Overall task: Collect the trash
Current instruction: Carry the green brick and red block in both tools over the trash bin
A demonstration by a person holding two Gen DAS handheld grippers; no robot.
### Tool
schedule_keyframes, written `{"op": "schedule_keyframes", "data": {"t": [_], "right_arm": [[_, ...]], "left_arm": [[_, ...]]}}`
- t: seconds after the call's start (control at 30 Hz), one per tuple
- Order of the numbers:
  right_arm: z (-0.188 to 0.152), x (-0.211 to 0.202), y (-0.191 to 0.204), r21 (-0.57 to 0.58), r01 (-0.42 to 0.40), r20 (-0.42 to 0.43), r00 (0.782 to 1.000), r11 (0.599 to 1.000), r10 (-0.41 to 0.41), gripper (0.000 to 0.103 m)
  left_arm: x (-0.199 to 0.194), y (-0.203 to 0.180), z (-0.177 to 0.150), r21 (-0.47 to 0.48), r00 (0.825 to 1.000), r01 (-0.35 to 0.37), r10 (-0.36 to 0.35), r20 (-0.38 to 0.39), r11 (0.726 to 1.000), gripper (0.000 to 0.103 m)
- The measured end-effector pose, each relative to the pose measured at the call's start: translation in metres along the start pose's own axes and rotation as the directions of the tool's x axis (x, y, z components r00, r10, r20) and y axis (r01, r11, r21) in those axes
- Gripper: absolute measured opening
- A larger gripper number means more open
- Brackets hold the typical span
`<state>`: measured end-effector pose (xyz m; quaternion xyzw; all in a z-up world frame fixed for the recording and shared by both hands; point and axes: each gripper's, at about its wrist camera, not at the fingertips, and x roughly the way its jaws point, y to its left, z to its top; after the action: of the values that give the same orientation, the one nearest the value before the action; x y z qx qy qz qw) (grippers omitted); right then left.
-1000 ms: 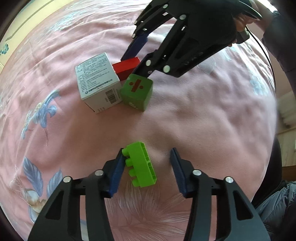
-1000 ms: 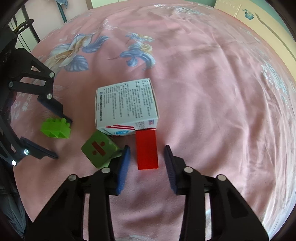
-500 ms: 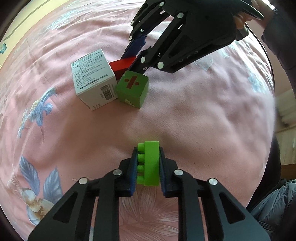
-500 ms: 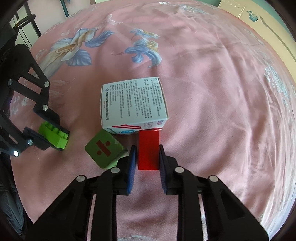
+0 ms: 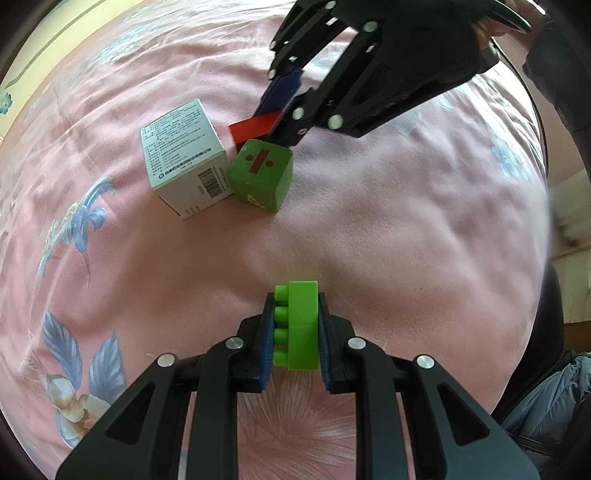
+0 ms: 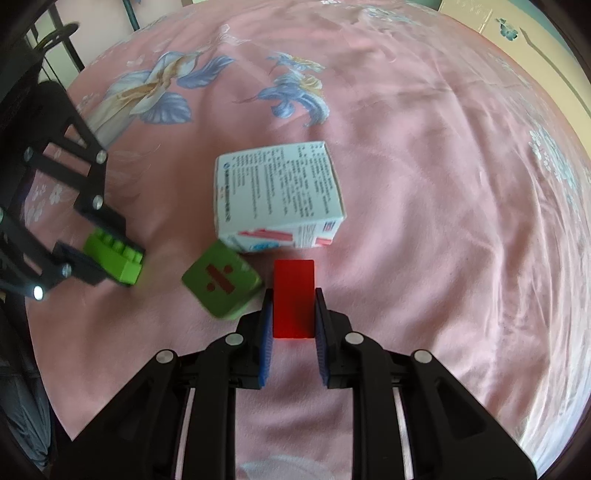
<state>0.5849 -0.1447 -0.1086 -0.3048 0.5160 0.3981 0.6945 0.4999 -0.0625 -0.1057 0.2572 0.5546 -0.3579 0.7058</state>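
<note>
My left gripper [image 5: 294,325] is shut on a light green studded brick [image 5: 299,325] just above the pink bedspread; the brick also shows in the right wrist view [image 6: 114,260]. My right gripper [image 6: 293,314] is shut on a flat red block [image 6: 293,297], lifted slightly; the block also shows in the left wrist view [image 5: 255,127]. A white printed carton [image 5: 184,158] [image 6: 277,199] and a green cube with a red division sign [image 5: 262,173] [image 6: 221,282] lie side by side between the grippers.
The pink bedspread [image 5: 406,221] has blue flower prints [image 6: 295,96]. A dark metal frame [image 6: 55,44] stands beyond the bed's far left edge. A cream wall [image 6: 517,33] is at the back right.
Both grippers closed from open: the left on the green studded brick, the right on the red block. Both then lifted their pieces slightly. The red block has drawn away from the carton.
</note>
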Motion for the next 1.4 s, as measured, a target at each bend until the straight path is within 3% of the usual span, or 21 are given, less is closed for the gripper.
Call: {"op": "schedule_keyframes", "data": {"t": [0.3, 0.67, 1.1, 1.4], "right_arm": [[-0.026, -0.041, 0.024, -0.039, 0.050, -0.008, 0.999, 0.998, -0.050, 0.021], [-0.066, -0.095, 0.093, -0.090, 0.080, 0.009, 0.997, 0.993, -0.079, 0.021], [-0.104, -0.129, 0.189, -0.141, 0.098, 0.013, 0.995, 0.985, -0.098, 0.021], [-0.127, -0.136, 0.252, -0.172, 0.116, 0.008, 0.993, 0.978, -0.116, 0.021]], "left_arm": [[-0.012, -0.012, -0.007, 0.034, 1.000, -0.024, 0.024, -0.007, 0.999, 0.023], [-0.050, -0.049, -0.023, 0.125, 0.998, -0.058, 0.056, 0.013, 0.991, 0.023], [-0.087, -0.109, -0.062, 0.211, 0.996, -0.087, 0.079, 0.045, 0.974, 0.023], [-0.094, -0.150, -0.109, 0.258, 0.995, -0.098, 0.088, 0.050, 0.961, 0.023]]}}
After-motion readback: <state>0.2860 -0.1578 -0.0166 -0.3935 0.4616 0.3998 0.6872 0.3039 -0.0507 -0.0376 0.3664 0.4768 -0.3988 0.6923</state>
